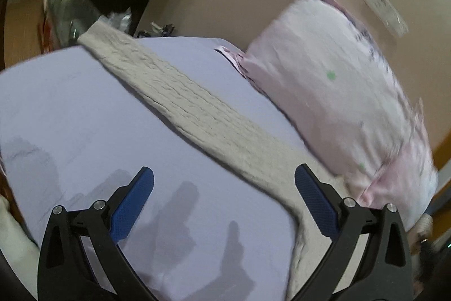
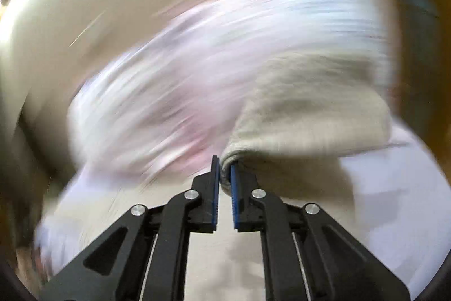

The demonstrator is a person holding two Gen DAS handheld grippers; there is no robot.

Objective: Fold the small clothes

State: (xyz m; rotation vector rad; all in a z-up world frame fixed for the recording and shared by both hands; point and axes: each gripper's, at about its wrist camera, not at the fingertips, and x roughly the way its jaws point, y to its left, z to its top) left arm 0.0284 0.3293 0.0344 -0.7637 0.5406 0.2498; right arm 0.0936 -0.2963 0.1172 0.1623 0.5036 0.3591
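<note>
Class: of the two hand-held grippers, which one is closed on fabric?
The right hand-held gripper, pinching the beige ribbed knit garment; the left hand-held gripper is wide open, holding nothing.

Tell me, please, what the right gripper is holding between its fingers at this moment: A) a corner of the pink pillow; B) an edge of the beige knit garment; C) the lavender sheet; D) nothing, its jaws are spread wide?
B. In the right wrist view the right gripper has its jaws closed on a bunched edge of the beige knit garment, while the pink pillow lies blurred behind it.
</note>
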